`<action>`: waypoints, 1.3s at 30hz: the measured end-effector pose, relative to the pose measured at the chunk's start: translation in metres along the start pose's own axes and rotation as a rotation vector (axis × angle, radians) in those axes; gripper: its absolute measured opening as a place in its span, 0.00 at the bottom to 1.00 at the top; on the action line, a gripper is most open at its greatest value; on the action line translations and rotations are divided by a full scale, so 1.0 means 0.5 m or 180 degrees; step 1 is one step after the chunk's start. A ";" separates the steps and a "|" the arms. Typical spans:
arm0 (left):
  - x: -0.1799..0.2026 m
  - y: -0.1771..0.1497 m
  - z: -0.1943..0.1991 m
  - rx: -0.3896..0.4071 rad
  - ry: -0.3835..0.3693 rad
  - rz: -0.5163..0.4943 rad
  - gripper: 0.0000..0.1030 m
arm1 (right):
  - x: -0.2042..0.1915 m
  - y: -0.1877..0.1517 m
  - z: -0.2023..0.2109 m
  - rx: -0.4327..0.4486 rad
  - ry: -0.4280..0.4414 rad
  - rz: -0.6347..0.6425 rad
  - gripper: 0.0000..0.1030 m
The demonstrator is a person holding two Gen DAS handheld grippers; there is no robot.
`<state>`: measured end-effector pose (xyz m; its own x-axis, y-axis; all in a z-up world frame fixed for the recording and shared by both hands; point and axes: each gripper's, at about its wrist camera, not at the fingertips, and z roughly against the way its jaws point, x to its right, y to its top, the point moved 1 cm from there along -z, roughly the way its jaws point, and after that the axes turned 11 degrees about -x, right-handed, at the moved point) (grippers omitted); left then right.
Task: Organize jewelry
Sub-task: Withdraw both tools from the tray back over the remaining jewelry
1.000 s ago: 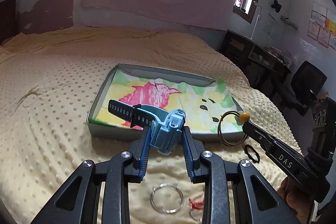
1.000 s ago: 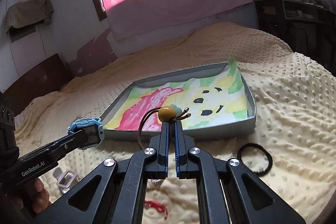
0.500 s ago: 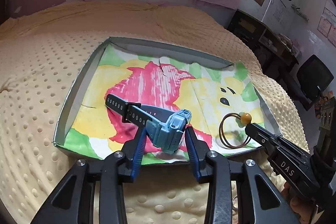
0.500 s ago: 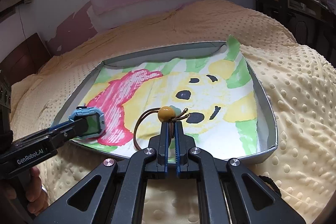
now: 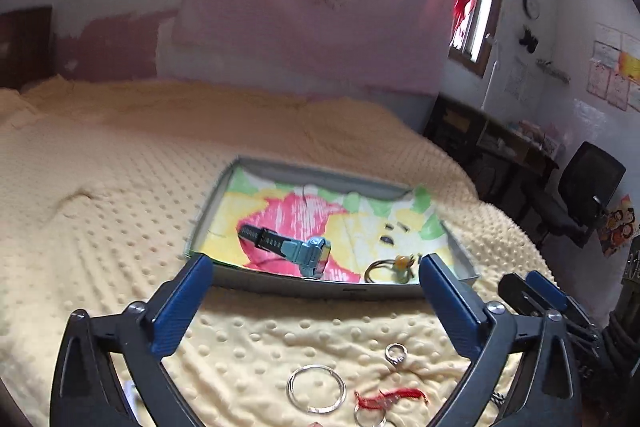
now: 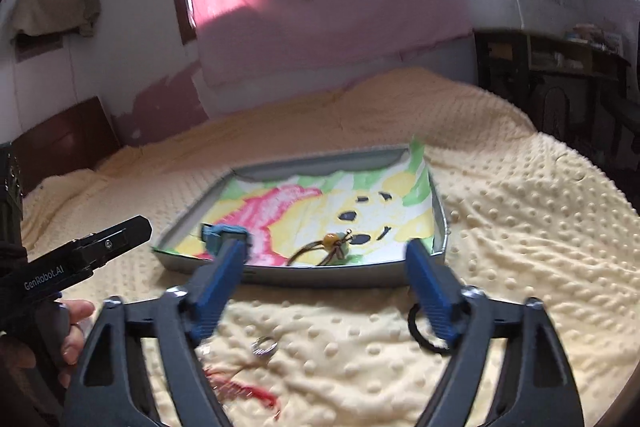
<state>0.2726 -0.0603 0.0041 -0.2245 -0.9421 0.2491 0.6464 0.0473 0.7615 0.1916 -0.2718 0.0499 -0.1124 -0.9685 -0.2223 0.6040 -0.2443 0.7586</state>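
The grey tray (image 5: 320,286) with a colourful paper lining lies on the yellow bedspread. In it rest the blue watch (image 5: 298,250) with its dark strap and, to its right, the brown hair tie with a yellow bead (image 5: 390,266). My left gripper (image 5: 314,265) is pulled back before the tray's near rim, jaws opening wide, nothing between them. My right gripper (image 6: 325,251) is likewise drawn back, jaws opening, empty. In the right wrist view the hair tie (image 6: 332,241) lies in the tray (image 6: 320,277), and the watch (image 6: 222,230) is partly hidden behind a finger.
On the bedspread in front of the tray lie a large silver ring (image 5: 316,389), a small ring (image 5: 396,353), a red string piece (image 5: 388,397) and a black hair band (image 6: 428,331). A dark desk and chair (image 5: 588,183) stand to the right.
Both grippers let go: the watch and the beaded hair tie now lie in the tray. Both grippers have drawn back from the tray and stand wide.
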 end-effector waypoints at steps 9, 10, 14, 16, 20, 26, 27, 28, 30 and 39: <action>0.000 -0.089 0.235 0.0468 0.0174 -0.0080 1.00 | -0.040 -0.061 0.235 0.0536 0.0011 0.0136 0.99; -0.003 -0.100 0.256 0.0497 0.0178 -0.0069 1.00 | -0.045 -0.070 0.260 0.0567 0.0000 0.0150 0.99; -0.008 -0.139 0.336 0.0588 0.0256 -0.0073 1.00 | -0.066 -0.109 0.344 0.0634 -0.0074 0.0252 0.99; -0.005 -0.160 0.372 0.0629 0.0307 -0.0121 1.00 | -0.075 -0.129 0.379 0.0640 -0.0088 0.0264 0.99; -0.001 -0.206 0.426 0.0672 0.0418 -0.0213 1.00 | -0.086 -0.172 0.430 0.0647 -0.0093 0.0229 0.99; -0.010 -0.267 0.477 0.0679 0.0493 -0.0236 1.00 | -0.109 -0.237 0.467 0.0638 -0.0102 0.0280 0.99; -0.013 -0.275 0.481 0.0680 0.0506 -0.0226 1.00 | -0.112 -0.246 0.469 0.0638 -0.0100 0.0294 0.99; -0.015 -0.282 0.486 0.0679 0.0513 -0.0220 1.00 | -0.114 -0.254 0.472 0.0647 -0.0094 0.0307 0.99; -0.022 -0.293 0.490 0.0658 0.0550 -0.0230 1.00 | -0.120 -0.267 0.473 0.0655 -0.0095 0.0332 0.99; -0.069 -0.296 0.464 0.0478 0.0649 -0.0125 1.00 | -0.131 -0.268 0.431 0.0500 -0.0012 0.0381 0.99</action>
<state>0.0152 0.0424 0.0215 -0.0857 -0.9910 0.1032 0.5211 0.0437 0.8524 -0.0518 -0.1863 0.0946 -0.0503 -0.9912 -0.1227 0.4826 -0.1317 0.8659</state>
